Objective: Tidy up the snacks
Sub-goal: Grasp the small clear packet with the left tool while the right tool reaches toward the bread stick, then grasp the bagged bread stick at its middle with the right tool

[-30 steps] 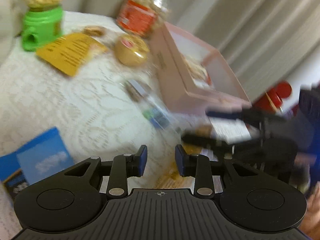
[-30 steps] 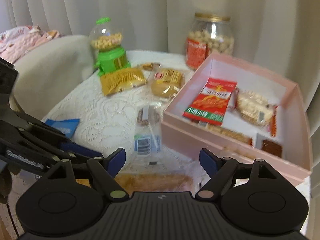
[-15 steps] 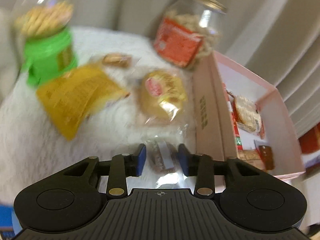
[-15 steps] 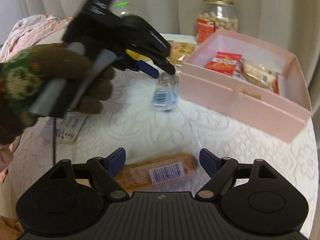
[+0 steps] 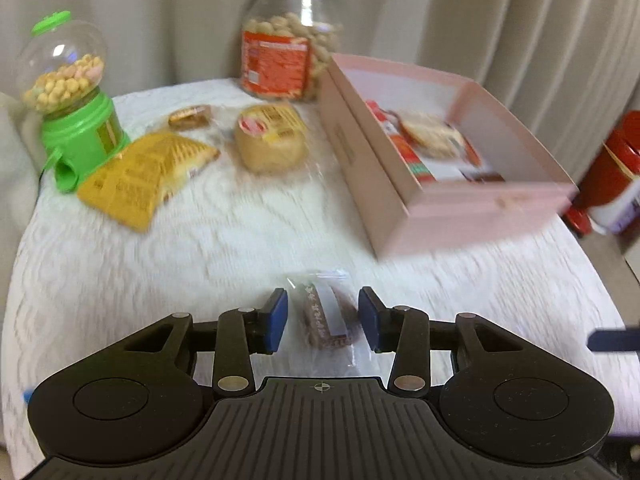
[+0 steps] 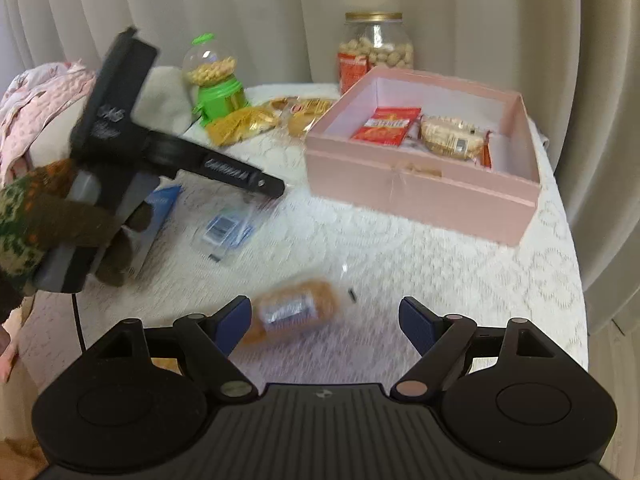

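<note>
- Left tongs (image 5: 322, 320): partly open, the blue pads standing clear on either side of the clear-wrapped brown snack (image 5: 328, 320). No contact visible on either pad; the packet lies flat on the white lace tabletop (image 5: 224, 240).
- Packet's long axis runs away from the camera, in line with the tongs' pointing direction, so the pads face its long sides. Its clear end extends just past the fingertips toward the pink box (image 5: 420, 208).
- Judgement: closing across the short width is the move this setup calls for; the loose crinkly wrapper may slip or fold before the pads bite the solid part.
- Right tongs (image 6: 322, 322): wide open, nothing held. A bread roll in clear wrap (image 6: 296, 308) lies just ahead, nearer the left finger, long axis tilted across the gap. Blurred, so exact contact with that finger cannot be told.
- Middle distance, right view: the person's gloved hand (image 6: 52, 216) carries the left tool over the packet; the left hand is plainly the nearer one to it.
- Farther: the pink box, open, already holds a red packet (image 6: 386, 126) and other wrapped snacks.
- Farthest: yellow bag (image 5: 148, 172), round bun (image 5: 270, 142), green candy dispenser (image 5: 76, 128) and nut jar (image 5: 292, 40), still outside the box.
</note>
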The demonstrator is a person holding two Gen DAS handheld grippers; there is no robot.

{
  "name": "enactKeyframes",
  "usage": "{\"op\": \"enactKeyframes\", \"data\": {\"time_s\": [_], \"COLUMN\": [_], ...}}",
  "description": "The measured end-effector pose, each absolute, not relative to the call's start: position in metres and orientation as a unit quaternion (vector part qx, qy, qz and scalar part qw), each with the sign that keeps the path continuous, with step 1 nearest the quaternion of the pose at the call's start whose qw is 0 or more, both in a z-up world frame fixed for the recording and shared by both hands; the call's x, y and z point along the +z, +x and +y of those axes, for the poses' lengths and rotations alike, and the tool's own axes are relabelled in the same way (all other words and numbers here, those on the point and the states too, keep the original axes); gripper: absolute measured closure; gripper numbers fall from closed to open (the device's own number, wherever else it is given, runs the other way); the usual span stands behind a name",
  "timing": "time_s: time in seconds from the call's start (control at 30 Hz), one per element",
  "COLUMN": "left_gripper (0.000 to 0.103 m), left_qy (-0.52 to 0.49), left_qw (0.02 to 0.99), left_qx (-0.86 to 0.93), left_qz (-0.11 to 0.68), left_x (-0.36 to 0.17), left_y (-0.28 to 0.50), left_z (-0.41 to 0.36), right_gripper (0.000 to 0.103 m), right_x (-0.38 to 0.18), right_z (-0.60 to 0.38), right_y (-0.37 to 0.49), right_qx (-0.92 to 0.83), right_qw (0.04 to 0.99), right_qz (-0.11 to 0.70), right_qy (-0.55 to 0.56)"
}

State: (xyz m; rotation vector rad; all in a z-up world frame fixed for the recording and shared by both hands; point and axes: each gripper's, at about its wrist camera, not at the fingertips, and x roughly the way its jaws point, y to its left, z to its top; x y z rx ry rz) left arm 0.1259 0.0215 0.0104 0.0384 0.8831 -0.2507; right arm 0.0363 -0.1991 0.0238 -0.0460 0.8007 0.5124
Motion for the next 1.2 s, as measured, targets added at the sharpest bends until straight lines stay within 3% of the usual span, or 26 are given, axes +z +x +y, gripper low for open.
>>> {"op": "enactKeyframes", "data": {"time_s": [0.27, 0.47, 0.67, 0.93, 0.97, 1.07, 1.2], "left_gripper": [0.066, 0.067, 0.069, 0.069, 0.069, 0.069, 0.069], "left_qy": [0.021, -0.003, -0.040, -0.049, -0.051, -0.061, -0.079], "left_qw": [0.893, 0.891, 0.893, 0.892, 0.892, 0.891, 0.891], "left_qx": [-0.147, -0.169, -0.175, -0.174, -0.173, -0.170, -0.164], "left_qz": [0.425, 0.422, 0.412, 0.414, 0.414, 0.416, 0.416], "left_x": [0.009, 0.005, 0.000, -0.001, -0.001, -0.001, -0.002], "left_y": [0.079, 0.046, 0.022, 0.019, 0.019, 0.020, 0.024], "left_z": [0.025, 0.033, 0.049, 0.052, 0.052, 0.053, 0.052], "right_gripper": [0.021, 0.021, 0.021, 0.020, 0.021, 0.043, 0.049], "right_x": [0.016, 0.010, 0.019, 0.006, 0.006, 0.008, 0.013], "right_z": [-0.191, -0.168, -0.172, -0.150, -0.146, -0.138, -0.137], "right_y": [0.016, 0.015, 0.033, 0.054, 0.052, 0.046, 0.046], "right_qx": [0.261, 0.224, 0.232, 0.199, 0.201, 0.222, 0.215], "right_qw": [0.859, 0.858, 0.842, 0.842, 0.845, 0.848, 0.860], "right_qz": [0.441, 0.461, 0.483, 0.497, 0.493, 0.480, 0.461], "right_qy": [0.009, -0.034, 0.057, 0.065, 0.053, 0.013, -0.038]}}
